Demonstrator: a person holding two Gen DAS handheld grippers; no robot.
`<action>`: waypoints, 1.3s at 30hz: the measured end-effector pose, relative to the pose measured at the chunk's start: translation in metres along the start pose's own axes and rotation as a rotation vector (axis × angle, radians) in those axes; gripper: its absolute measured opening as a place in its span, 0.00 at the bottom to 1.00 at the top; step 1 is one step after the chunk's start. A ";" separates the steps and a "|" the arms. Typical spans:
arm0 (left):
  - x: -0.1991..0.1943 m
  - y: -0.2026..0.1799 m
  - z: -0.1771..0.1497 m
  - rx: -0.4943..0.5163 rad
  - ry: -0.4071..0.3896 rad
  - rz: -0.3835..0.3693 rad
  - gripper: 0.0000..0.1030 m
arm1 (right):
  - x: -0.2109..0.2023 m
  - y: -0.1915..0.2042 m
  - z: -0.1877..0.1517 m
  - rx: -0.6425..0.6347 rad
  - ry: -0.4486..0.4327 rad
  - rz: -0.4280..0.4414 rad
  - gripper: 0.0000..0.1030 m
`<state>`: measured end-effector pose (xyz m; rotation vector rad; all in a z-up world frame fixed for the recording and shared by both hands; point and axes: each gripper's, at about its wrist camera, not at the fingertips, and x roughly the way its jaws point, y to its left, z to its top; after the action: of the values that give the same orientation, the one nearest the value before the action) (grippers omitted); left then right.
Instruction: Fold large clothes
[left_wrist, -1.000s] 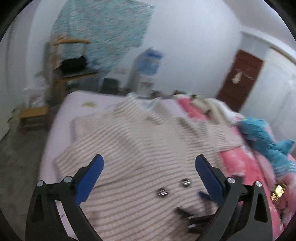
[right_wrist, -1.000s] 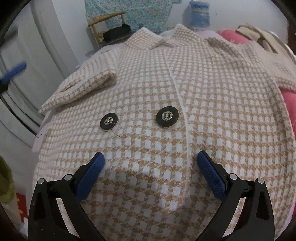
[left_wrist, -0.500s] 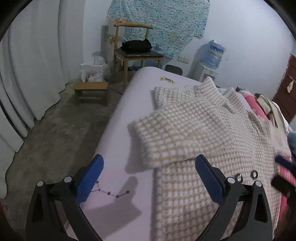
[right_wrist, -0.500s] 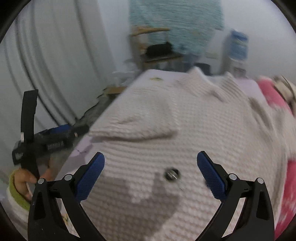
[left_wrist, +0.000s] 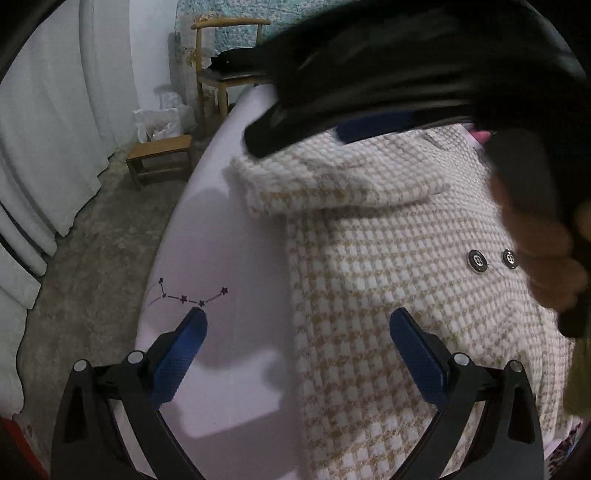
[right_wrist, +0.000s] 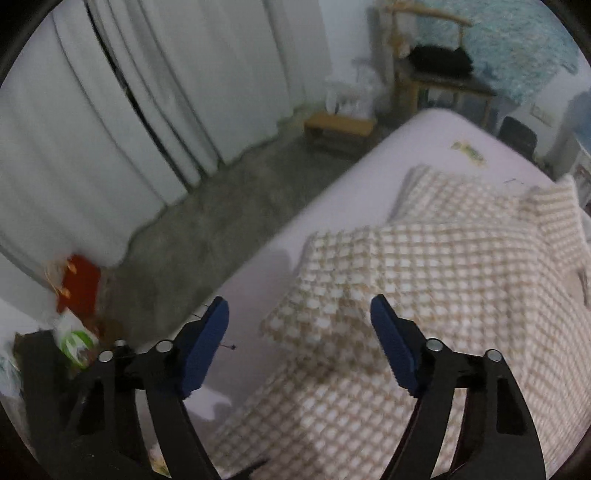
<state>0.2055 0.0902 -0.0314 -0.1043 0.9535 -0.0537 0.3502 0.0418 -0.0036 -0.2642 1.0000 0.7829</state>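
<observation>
A cream-and-tan houndstooth jacket (left_wrist: 388, 258) lies flat on a lilac bed sheet (left_wrist: 229, 258), with two black buttons (left_wrist: 476, 261) showing. One sleeve (right_wrist: 369, 266) is folded across the body. My left gripper (left_wrist: 298, 325) is open and empty, low over the jacket's left edge. My right gripper (right_wrist: 299, 310) hovers over the sleeve's cuff (right_wrist: 295, 317). Its jaws are closing with the cuff between them in the picture, and the pads are not pressing on it. In the left wrist view the right gripper's black frame crosses the top with one blue pad (left_wrist: 373, 127) showing. The hand (left_wrist: 535, 240) that holds it hides the jacket's right side.
The bed's left edge drops to a grey concrete floor (left_wrist: 92, 266). Beyond it stand a low wooden stool (left_wrist: 162, 151), a wooden chair (left_wrist: 225, 74) with a black bag, and white curtains (right_wrist: 110, 110). A red object (right_wrist: 79, 284) lies by the curtain's foot.
My right gripper swung left from over the buttons to the sleeve cuff near the bed edge, and its jaws narrowed. My left gripper sank toward the jacket's left edge; the right gripper now crosses its view.
</observation>
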 end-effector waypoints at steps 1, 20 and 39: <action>0.000 0.000 -0.002 -0.006 0.001 -0.005 0.95 | 0.009 0.001 0.001 -0.015 0.025 0.002 0.70; 0.002 -0.009 -0.014 0.003 0.027 -0.040 0.95 | 0.003 -0.029 -0.021 0.053 0.018 -0.129 0.00; 0.018 -0.034 0.003 0.054 0.032 -0.023 0.95 | -0.131 -0.140 -0.081 0.441 -0.282 -0.166 0.00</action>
<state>0.2184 0.0549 -0.0405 -0.0652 0.9821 -0.1028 0.3552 -0.1617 0.0421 0.1407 0.8447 0.4181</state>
